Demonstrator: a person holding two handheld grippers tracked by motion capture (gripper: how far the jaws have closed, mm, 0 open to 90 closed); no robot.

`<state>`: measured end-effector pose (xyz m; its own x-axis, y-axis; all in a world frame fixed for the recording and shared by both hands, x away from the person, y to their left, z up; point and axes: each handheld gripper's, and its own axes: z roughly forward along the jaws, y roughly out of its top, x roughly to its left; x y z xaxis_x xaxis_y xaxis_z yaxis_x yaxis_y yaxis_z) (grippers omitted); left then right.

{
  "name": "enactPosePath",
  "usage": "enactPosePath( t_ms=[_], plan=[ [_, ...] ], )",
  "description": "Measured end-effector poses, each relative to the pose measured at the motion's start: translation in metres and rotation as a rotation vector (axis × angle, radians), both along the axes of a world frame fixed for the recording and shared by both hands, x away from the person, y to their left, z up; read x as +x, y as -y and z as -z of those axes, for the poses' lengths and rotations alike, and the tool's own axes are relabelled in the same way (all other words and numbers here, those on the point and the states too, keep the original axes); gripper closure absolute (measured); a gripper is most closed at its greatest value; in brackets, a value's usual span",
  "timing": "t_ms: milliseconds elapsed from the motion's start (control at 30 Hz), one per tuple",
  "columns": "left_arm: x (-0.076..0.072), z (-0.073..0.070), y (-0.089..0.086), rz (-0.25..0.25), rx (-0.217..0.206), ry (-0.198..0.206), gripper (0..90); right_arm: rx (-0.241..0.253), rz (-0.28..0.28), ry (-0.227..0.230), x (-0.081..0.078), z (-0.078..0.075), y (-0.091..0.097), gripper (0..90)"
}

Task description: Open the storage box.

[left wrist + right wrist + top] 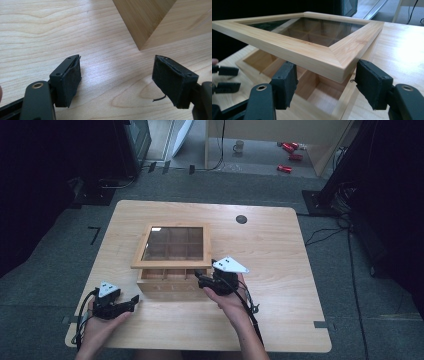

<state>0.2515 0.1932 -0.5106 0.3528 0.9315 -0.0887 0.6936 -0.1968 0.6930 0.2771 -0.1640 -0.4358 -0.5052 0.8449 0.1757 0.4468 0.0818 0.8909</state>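
Lid (312,53) of the box (170,287) at mid-table hangs half-raised, its corner between the right gripper's (325,86) part-open jaws, maybe only propped, so it could slam; left gripper (116,82) gapes empty beside the box.

One wooden table (280,285) sits at the centre of the high view. On it stands one wooden box (167,287) with one glass-paned lid (172,245), near the middle of the frame. The glass pane shows nine squares, three by three. Two hands enter from the bottom edge, each holding one black gripper: the left gripper (134,301) at lower left, the right gripper (200,277) at centre. On the floor at the top sit one mug (239,146) and three red cans (290,155).
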Motion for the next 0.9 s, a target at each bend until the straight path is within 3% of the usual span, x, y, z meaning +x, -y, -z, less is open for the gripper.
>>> enactPosePath(
  t_ms=[133, 267, 600, 767, 900],
  plan=[
    [-0.002, 0.003, 0.001, -0.001, 0.020, 0.030, 23.7, -0.020, 0.009, 0.033, 0.005, -0.010, 0.000, 34.0],
    [-0.005, 0.006, 0.008, 0.003, 0.082, 0.063, 23.5, -0.039, 0.012, 0.061, 0.010, -0.023, -0.001, 34.0],
    [-0.005, 0.007, 0.009, 0.007, 0.068, 0.070, 23.7, -0.046, 0.012, 0.119, 0.029, -0.053, -0.001, 33.9],
    [-0.005, 0.006, 0.008, 0.009, 0.062, 0.066, 23.7, -0.072, 0.010, 0.147, 0.043, -0.062, -0.002, 33.8],
    [-0.004, 0.006, 0.008, 0.011, 0.063, 0.066, 23.7, -0.040, 0.003, 0.152, 0.055, -0.068, 0.001, 34.7]
  ],
)
